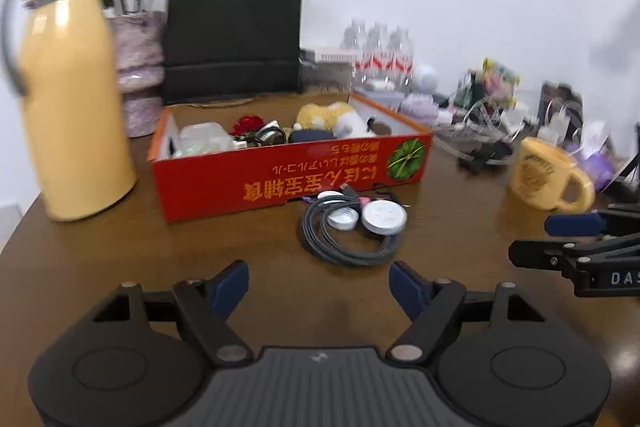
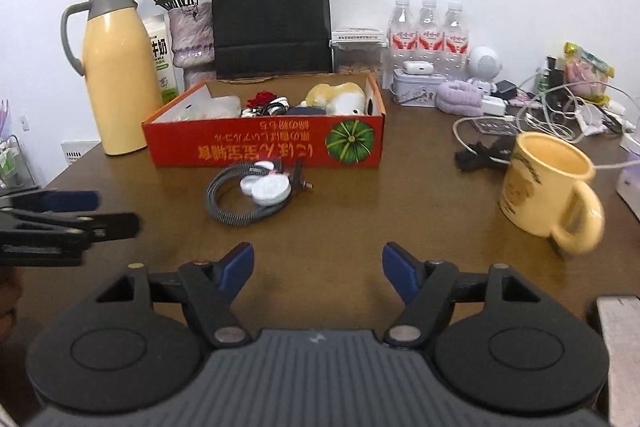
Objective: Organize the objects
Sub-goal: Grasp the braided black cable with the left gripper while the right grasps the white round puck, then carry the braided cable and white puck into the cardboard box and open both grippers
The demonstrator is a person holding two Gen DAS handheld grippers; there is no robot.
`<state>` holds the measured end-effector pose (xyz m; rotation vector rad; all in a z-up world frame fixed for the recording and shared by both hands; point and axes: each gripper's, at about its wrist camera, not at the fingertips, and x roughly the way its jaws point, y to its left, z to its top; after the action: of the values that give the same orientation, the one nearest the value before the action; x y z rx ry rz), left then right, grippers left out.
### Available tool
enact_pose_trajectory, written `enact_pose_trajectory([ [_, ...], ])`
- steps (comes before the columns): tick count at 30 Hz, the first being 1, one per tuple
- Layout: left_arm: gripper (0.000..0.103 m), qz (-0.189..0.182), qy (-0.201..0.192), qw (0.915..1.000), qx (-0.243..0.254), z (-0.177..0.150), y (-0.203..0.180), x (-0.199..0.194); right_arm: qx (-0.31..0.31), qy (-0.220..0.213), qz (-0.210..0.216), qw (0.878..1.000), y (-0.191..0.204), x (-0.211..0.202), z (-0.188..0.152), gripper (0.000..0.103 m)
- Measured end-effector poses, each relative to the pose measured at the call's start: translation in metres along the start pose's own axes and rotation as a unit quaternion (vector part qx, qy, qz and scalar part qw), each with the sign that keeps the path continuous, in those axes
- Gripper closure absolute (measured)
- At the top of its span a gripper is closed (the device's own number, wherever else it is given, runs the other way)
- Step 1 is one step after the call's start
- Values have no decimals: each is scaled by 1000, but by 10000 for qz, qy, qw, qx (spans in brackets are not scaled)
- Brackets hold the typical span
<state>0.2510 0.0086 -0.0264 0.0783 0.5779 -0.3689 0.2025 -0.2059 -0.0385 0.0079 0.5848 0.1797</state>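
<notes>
Lying mid-table: coiled braided cable (image 2: 244,199) with two round white chargers (image 2: 267,189), touching the red cardboard box (image 2: 264,147) front. Left gripper (image 1: 319,285) and right gripper (image 2: 318,267): both wide open, empty, short of the coil. Yellow mug (image 2: 548,187): right edge.

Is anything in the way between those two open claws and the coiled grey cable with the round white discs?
Nothing visible. Only bare brown wooden table lies between the left gripper, the right gripper and the coiled grey cable, which sits before the red cardboard box.
</notes>
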Motion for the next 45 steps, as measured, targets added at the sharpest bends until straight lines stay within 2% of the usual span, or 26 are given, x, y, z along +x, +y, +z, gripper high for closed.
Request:
enact_pose_trajectory([
  [2,35,-217,112,9996,107,11,5,30,-57,39,5,10000,-1,26,8,35],
  [4,40,-219,301,9993,92,20,13,54,-238,-14,92,9997,5,51,14,38],
  [6,40,-249,372,9989,112,28,20,71,-599,-75,190,9980,17,72,20,39],
  [9,42,-635,473,9966,209,37,25,87,-1284,-126,272,9913,39,95,25,41],
  [10,51,-714,514,9959,185,39,26,93,-1472,-116,298,9886,45,103,27,43],
  [11,73,-715,633,9953,154,40,27,100,-1557,-88,342,9872,49,110,28,51],
  [12,79,-691,790,9943,171,40,26,106,-1572,-25,408,9867,51,118,30,64],
  [14,78,-736,661,9948,240,37,26,103,-1480,-45,333,9884,52,127,30,63],
  [16,82,-658,636,9954,300,35,22,95,-1409,-66,322,9895,52,126,28,64],
  [18,86,-612,304,9970,372,36,18,72,-1200,-134,467,9916,46,116,26,65],
  [19,86,-665,162,9968,407,35,17,57,-1036,-295,506,9929,43,105,26,65],
  [21,88,-795,1,9965,270,31,17,28,-1003,-637,188,9927,38,80,26,65],
  [22,89,-864,0,9962,145,24,17,15,-829,-773,138,9935,30,64,27,65],
  [24,89,-940,132,9955,-11,10,15,-2,-303,-778,294,9961,9,42,29,65],
  [25,88,-910,237,9954,-177,0,17,-10,-137,-686,317,9971,1,35,28,65],
  [27,85,-866,401,9949,-320,-18,16,-19,-199,-447,190,9986,-4,29,19,65],
  [30,76,-579,624,9959,-297,-38,11,-31,-332,-83,205,9992,-1,27,0,64],
  [31,59,-642,607,9956,-299,-43,8,-38,-334,44,248,9991,0,28,-8,64],
  [32,38,-734,538,9953,-336,-46,8,-44,-315,123,267,9991,1,28,-14,64],
  [34,19,-802,311,9958,-313,-47,2,-53,-301,227,279,9989,3,29,-23,64],
  [35,14,-848,190,9960,-221,-47,-1,-55,-283,236,272,9990,2,28,-25,64],
  [37,8,-858,63,9963,45,-45,-11,-49,-262,251,289,9989,3,26,-28,64],
  [42,8,-664,349,9951,641,-41,-29,-9,-239,296,340,9987,0,24,-30,64],
  [43,7,-593,446,9950,665,-40,-31,-3,-238,307,369,9986,0,24,-31,64],
  [45,7,-690,513,9943,623,-37,-32,3,-262,298,396,9984,0,23,-32,64],
])
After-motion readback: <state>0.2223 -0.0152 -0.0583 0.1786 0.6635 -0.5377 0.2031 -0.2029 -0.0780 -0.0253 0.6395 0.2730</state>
